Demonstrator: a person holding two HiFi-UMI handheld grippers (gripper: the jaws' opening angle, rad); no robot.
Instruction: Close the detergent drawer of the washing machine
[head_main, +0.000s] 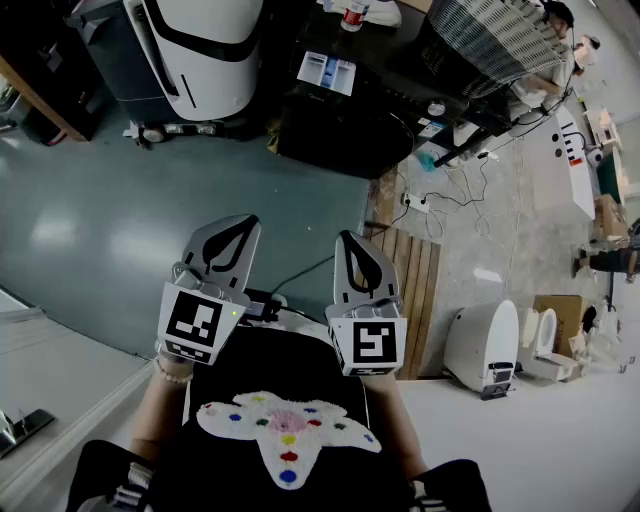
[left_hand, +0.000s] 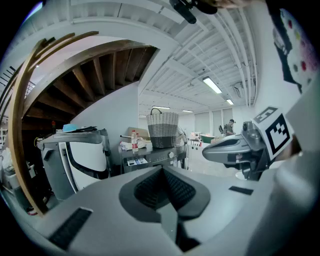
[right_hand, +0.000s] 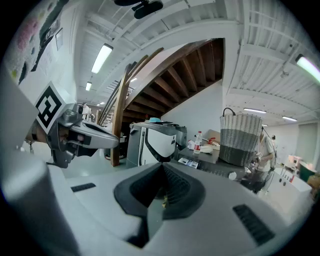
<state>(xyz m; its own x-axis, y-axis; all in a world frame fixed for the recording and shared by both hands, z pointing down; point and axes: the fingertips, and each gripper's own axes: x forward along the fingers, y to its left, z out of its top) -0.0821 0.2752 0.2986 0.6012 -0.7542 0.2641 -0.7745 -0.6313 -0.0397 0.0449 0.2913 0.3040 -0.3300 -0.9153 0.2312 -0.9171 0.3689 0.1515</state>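
left claw (head_main: 238, 228) was shut, empty | right claw (head_main: 352, 245) was shut, empty | both pointed toward washer (head_main: 340, 130), well apart from it

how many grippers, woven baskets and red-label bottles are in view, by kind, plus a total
grippers: 2, the left gripper and the right gripper, jaws shut on both
woven basket: 1
red-label bottle: 1
total: 4
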